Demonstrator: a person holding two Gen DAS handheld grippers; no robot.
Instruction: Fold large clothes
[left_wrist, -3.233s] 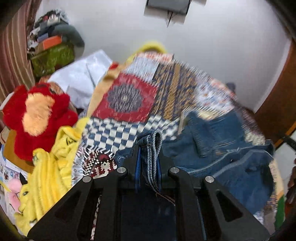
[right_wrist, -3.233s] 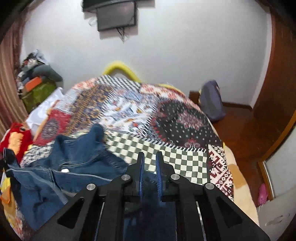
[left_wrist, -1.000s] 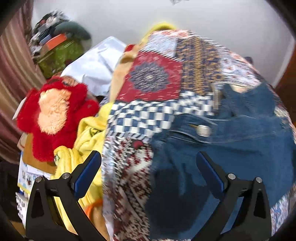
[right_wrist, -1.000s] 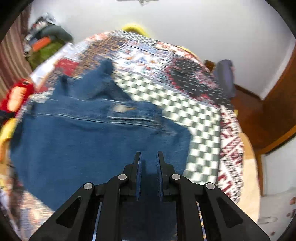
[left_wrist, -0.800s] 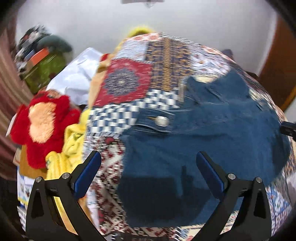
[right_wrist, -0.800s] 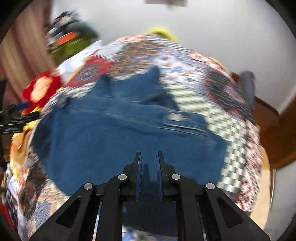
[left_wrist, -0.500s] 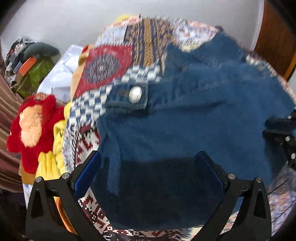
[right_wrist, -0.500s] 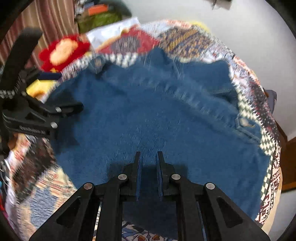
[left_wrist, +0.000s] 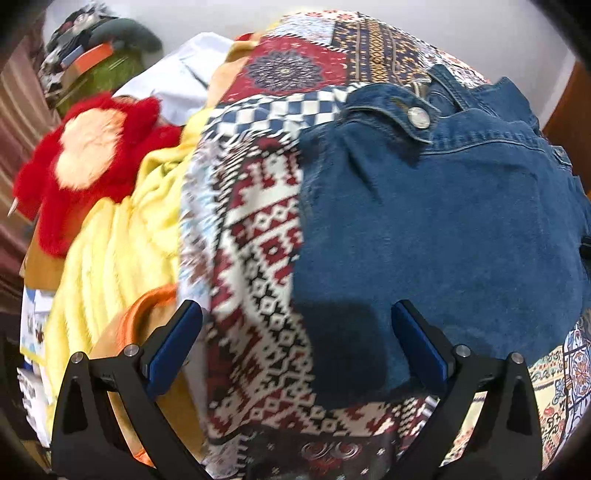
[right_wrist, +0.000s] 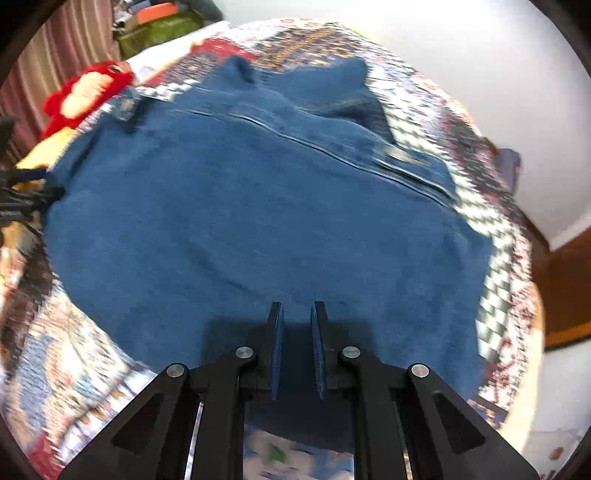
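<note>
**quiltfan:** So where's the garment at? I see a big blue denim jacket (left_wrist: 436, 229) spread flat, back side up, over the patchwork bedspread (left_wrist: 266, 266) with all the red, white and navy patterned squares. Collar end is at the far side, with a metal snap button (left_wrist: 418, 117) on a tab at the far left corner.

**denim_dad:** Yep, the right wrist view has the same jacket (right_wrist: 251, 206) filling most of the bed, hem edge nearest the camera, checkered patches of the bedspread (right_wrist: 495, 280) showing past its right side. It's blurry though.

**quiltfan:** Grippers? The left gripper (left_wrist: 295, 343) has its blue-padded fingers (left_wrist: 173, 343) spread wide with nothing between them, sitting over the jacket's near left corner and the bedspread beside it.

**denim_dad:** The right gripper (right_wrist: 297, 350) is nearly closed, just a narrow gap, right at the near hem. Can't honestly tell if it's pinching the denim or not.

**quiltfan:** Left of the bed there's a fluffy red plush toy with a peach face (left_wrist: 92, 162) and a yellow ribbed blanket (left_wrist: 110, 240) just beside the bedspread's edge.
</note>
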